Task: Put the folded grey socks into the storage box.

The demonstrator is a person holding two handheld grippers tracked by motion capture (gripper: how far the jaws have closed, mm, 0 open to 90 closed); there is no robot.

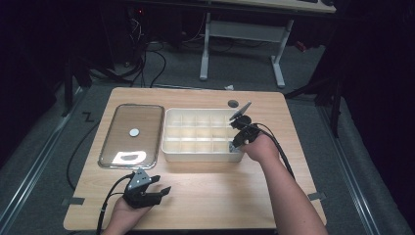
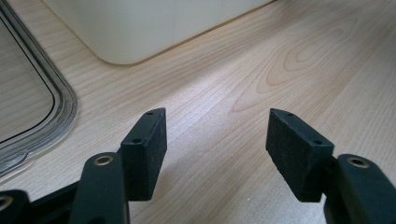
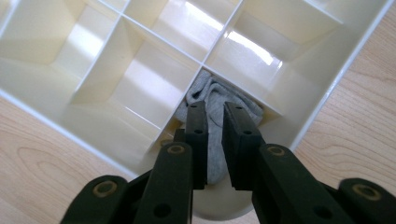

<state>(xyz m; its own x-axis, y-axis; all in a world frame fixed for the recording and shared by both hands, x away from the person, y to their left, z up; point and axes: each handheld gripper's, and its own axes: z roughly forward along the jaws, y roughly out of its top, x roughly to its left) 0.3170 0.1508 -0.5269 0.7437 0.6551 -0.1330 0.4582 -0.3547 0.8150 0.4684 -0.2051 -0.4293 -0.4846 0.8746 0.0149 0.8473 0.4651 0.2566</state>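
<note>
Grey sock (image 3: 212, 100) sits between nearly closed right gripper (image 3: 215, 119) over box (image 3: 56, 126).

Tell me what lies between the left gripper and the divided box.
Only bare wooden table between the left gripper and the box, per the left gripper view.

Right gripper (image 3: 215, 121) fingers pinch a grey sock (image 3: 215, 95) in the divided box's (image 3: 93, 130) corner compartment
</note>
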